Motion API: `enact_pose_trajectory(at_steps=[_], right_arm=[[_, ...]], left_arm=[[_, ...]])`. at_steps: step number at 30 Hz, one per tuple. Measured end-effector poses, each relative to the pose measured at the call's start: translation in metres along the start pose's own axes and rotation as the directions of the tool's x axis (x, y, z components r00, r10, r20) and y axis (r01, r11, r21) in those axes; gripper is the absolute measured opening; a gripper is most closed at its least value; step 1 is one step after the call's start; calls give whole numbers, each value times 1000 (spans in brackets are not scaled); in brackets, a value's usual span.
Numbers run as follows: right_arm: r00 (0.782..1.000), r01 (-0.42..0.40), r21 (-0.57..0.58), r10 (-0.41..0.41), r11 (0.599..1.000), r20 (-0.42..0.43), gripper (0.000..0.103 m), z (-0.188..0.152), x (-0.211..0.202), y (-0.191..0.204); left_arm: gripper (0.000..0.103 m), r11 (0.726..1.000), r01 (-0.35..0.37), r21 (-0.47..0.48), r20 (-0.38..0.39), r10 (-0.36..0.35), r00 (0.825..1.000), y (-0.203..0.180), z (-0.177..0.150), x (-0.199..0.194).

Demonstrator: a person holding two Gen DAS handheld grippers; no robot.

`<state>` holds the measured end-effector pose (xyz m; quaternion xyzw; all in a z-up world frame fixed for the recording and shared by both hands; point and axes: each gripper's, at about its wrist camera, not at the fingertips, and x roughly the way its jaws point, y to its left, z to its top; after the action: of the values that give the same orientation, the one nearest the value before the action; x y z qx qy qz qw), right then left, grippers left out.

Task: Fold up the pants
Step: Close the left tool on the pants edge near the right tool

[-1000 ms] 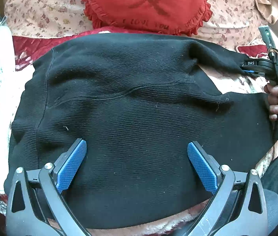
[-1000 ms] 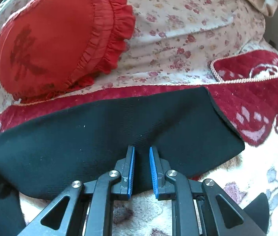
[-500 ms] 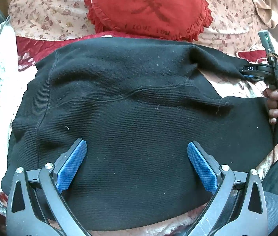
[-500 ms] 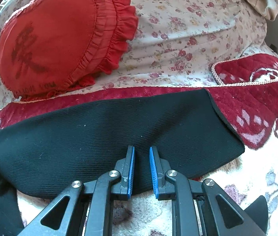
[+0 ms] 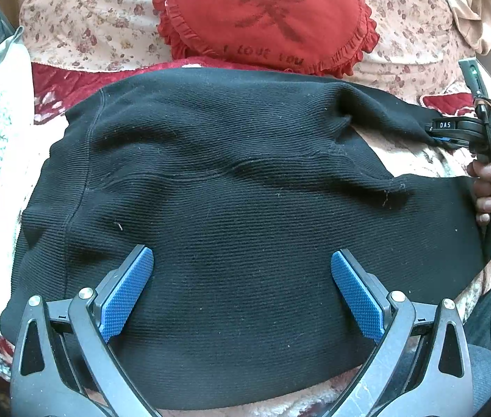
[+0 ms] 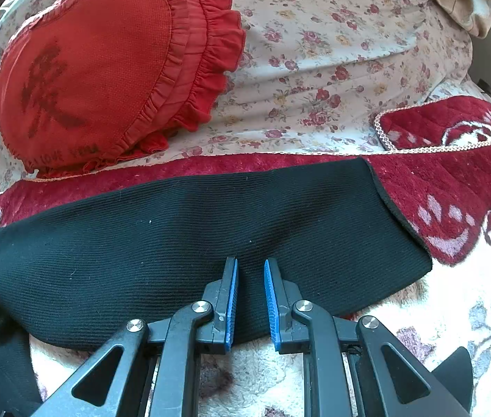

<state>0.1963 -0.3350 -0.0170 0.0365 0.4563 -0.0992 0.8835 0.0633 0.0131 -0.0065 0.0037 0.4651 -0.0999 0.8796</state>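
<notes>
Pants (image 5: 245, 208) flat, first fold pending. Left gripper (image 5: 242, 292) spread above seat; right gripper (image 6: 250, 299) narrowly parted over leg, apparently pinching nothing. Next: grab edges.

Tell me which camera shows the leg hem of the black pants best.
The right wrist view. There the leg hem runs in full across the red blanket, past the right tool. The left wrist view shows the pants' wide upper part and only the start of that leg; its hem is out of view.

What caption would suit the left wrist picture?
Open left gripper poised over black pants spread on a bed, red heart cushion behind.
</notes>
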Motion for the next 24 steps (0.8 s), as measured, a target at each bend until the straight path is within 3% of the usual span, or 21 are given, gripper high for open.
enact_pose_trajectory(at_steps=[7, 12, 17, 24], right_arm=[[998, -52, 26, 52, 998, 25, 14, -2, 0, -5], [995, -87, 36, 85, 996, 48, 14, -4, -1, -9], [992, -113, 42, 110, 993, 66, 15, -6, 0, -12], [990, -121, 26, 118, 992, 76, 15, -6, 2, -12]], left_arm=[[102, 996, 76, 40, 84, -79, 993, 9, -9, -5], [102, 976, 216, -1, 153, -213, 965, 36, -3, -25], [102, 977, 213, -19, 253, -201, 946, 92, 50, -46], [98, 969, 195, -151, 195, -164, 967, 200, 105, 5]])
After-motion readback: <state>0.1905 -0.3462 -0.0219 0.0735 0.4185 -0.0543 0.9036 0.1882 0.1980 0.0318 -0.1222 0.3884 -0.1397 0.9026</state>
